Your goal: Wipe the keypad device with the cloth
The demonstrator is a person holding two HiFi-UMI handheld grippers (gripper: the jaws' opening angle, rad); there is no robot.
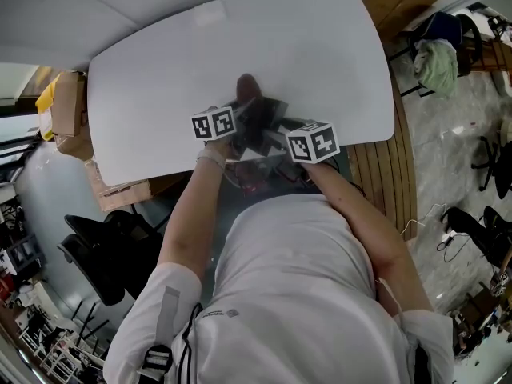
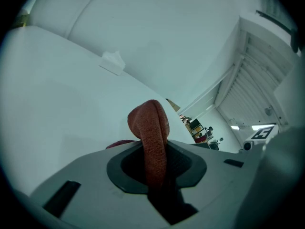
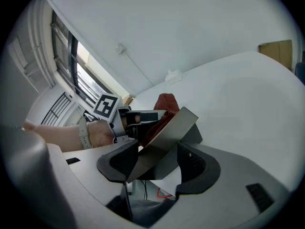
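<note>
My left gripper is shut on a rust-red cloth, whose folded end sticks up past the jaws. In the head view the cloth pokes out over the white table ahead of the left gripper. My right gripper is shut on the keypad device, a flat grey slab held tilted; only its plain face shows. In the right gripper view, the cloth rests against the device's far edge. In the head view the device is dark, between the two marker cubes above the table's near edge.
A small white crumpled item lies at the table's far side. Cardboard boxes stand by its left edge and a black chair below them. Wooden flooring and a chair draped with green fabric are to the right.
</note>
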